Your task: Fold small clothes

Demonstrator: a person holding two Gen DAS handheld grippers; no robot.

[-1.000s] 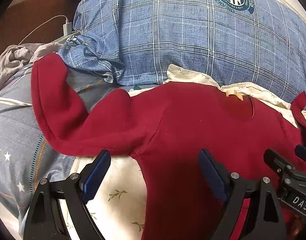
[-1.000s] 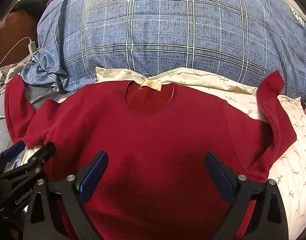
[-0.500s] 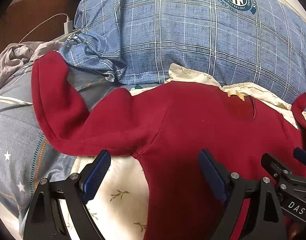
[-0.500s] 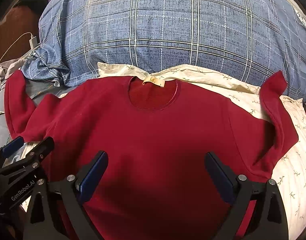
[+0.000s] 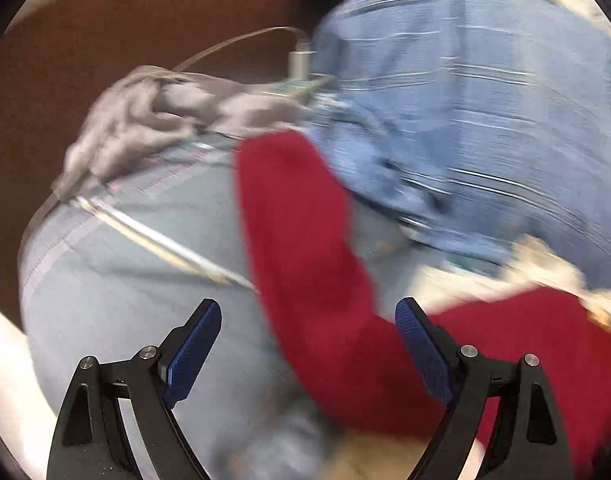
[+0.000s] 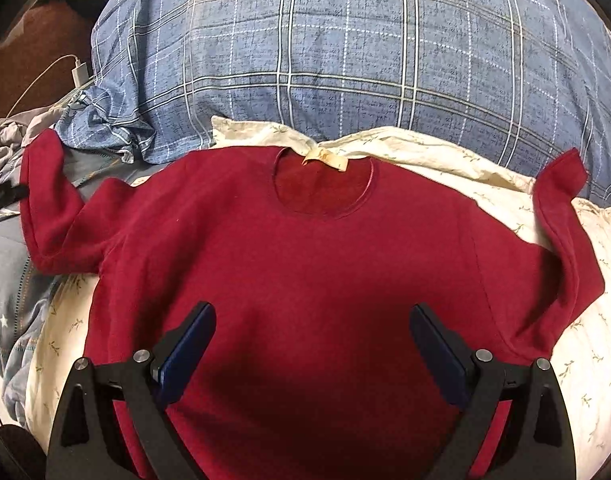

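Your left hand-held gripper (image 5: 307, 354) is spread open with nothing in it, hovering over the left sleeve (image 5: 301, 248) of the red sweater (image 6: 305, 280); your right hand-held gripper (image 6: 311, 354) is open too, above the sweater's lower body. The sweater lies flat, front up, on the cream floral sheet (image 6: 585, 340) of the bed. No fold looks made yet: both sleeves lie spread out, so everything remains. Its long axis runs away from you, neckline (image 6: 325, 188) toward the plaid pillow (image 6: 325, 60). The left view is blurred, so the sleeve's exact lie is uncertain.
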